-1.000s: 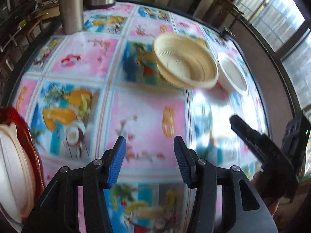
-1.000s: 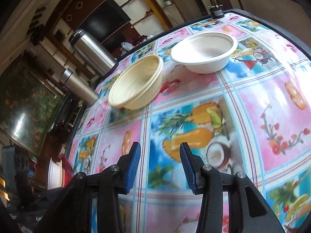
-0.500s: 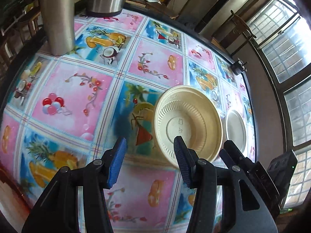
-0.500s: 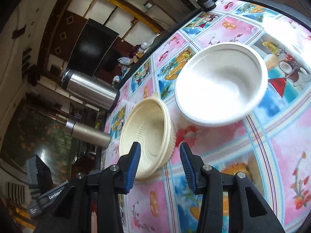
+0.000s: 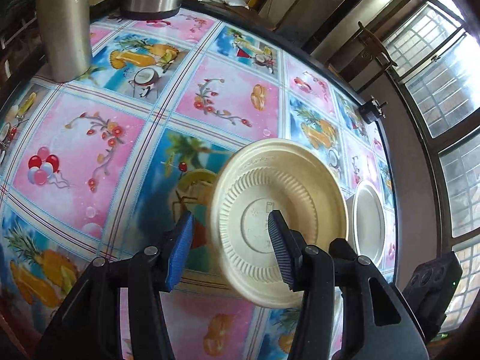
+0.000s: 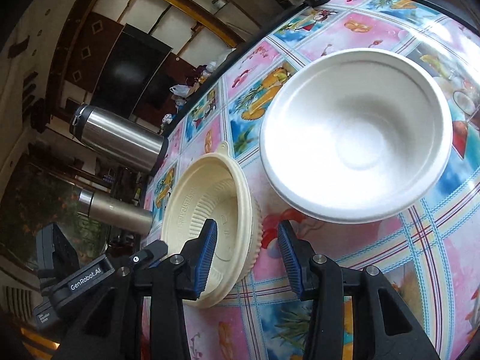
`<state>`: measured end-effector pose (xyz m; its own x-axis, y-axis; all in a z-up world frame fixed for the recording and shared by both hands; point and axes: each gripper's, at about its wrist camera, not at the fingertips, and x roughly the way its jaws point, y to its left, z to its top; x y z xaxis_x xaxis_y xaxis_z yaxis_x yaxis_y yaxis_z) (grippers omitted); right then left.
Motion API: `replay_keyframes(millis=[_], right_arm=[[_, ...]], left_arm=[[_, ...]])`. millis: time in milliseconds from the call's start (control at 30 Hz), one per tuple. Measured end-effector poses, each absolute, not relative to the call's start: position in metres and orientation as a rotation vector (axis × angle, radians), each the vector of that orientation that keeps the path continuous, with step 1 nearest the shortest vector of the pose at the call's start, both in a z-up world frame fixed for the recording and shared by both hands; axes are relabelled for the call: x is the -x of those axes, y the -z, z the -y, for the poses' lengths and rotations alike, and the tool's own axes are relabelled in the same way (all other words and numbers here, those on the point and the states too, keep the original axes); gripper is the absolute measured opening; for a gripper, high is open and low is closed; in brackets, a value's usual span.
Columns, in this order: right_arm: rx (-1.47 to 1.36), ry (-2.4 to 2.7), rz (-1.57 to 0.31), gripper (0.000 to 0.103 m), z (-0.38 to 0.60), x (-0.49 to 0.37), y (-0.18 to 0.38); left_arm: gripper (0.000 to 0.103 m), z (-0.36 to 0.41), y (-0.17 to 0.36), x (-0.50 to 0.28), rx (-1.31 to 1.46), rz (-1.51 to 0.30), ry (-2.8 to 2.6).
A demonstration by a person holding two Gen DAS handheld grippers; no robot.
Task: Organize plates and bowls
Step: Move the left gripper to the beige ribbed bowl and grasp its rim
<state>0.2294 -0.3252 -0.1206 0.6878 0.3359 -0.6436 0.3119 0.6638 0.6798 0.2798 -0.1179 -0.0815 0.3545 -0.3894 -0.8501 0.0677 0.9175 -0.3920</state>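
One tabletop (image 5: 90,138), covered in a glossy cloth of pink and blue fruit-and-flower squares, carries two bowls side by side near its right edge: a white bowl (image 6: 357,132) and, just left of it, a cream ribbed bowl (image 5: 279,222). Two steel flasks (image 5: 64,24) stand at the far left, well apart from the bowls. Wide bare cloth lies to the left of the cream bowl. The left tongs (image 5: 231,240) hang released, straddling the cream bowl's left rim without pressing it. The right tongs (image 6: 247,255) are likewise released, straddling that bowl's right rim, holding nothing
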Motion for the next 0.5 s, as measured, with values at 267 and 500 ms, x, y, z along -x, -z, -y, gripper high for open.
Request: replay_keyframes(millis=[267,500], right_arm=[[-0.874,-0.015,-0.819,0.045,0.327,-0.228,0.118],[-0.868,-0.004,-0.815,0.041,0.325,-0.229,0.121]], left_arm=[[0.049,0.119,0.080,-0.271,0.279,-1.121,0.275],[0.045,0.114,0.100,-0.284,0.350,-1.198,0.363]])
